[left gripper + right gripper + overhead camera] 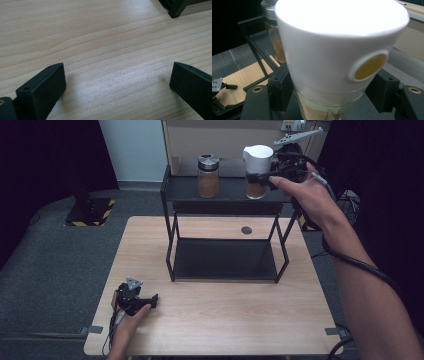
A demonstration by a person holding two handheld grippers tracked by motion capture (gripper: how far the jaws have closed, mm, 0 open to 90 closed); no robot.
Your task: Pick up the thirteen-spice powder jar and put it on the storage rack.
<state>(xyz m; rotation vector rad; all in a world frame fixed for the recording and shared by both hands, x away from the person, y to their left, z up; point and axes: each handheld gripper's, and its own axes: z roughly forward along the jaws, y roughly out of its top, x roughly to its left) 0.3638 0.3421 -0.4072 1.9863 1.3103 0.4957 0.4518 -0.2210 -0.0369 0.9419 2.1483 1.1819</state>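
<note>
Our right gripper (260,176) fingers clamp the white-capped glass spice jar (257,166) on the black metal rack (220,195); our left gripper (145,301) fingers gape wide over the wooden bench (225,320).

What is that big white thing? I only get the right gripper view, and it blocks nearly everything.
Observer: It is the white lid of a spice jar on the top shelf of a black rack.
Operator: Is the other gripper busy too?
Observer: No, the left gripper rests on the wooden table near its front left corner, jaws open on nothing.
Operator: Anything on the lower shelf?
Observer: Nothing; a second jar with a metal lid stands on the top shelf.
</note>
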